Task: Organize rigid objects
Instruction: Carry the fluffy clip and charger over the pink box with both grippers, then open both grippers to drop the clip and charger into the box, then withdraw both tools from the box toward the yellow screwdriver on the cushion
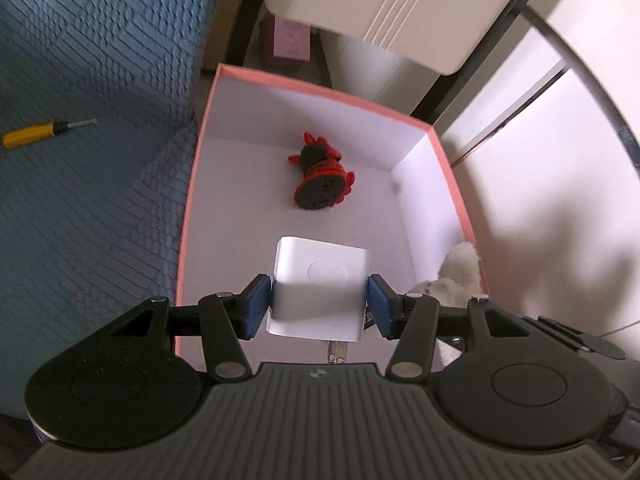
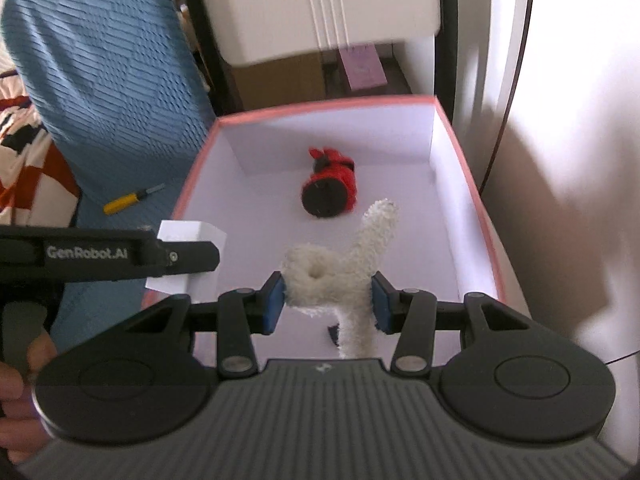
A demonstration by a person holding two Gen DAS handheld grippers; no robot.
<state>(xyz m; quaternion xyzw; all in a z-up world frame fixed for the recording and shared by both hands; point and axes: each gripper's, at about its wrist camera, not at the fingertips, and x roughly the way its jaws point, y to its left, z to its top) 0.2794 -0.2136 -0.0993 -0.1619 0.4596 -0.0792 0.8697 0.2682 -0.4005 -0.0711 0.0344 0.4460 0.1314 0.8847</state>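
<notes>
1. Left wrist view: the left gripper (image 1: 320, 304) is clenched on a white charger block (image 1: 320, 296), its blue pads pressed to both sides, above the near end of the pink-rimmed box (image 1: 188, 216). A red and black toy (image 1: 320, 176) lies on the box floor farther in. A yellow screwdriver (image 1: 44, 130) rests on the blue bedspread (image 1: 88, 60), far left.

2. Right wrist view: the right gripper (image 2: 328, 300) grasps a white fluffy plush toy (image 2: 340, 268) over the box's near end, the left gripper just to its left.

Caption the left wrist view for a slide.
Left tongs grip a white charger above the pink box.
</notes>
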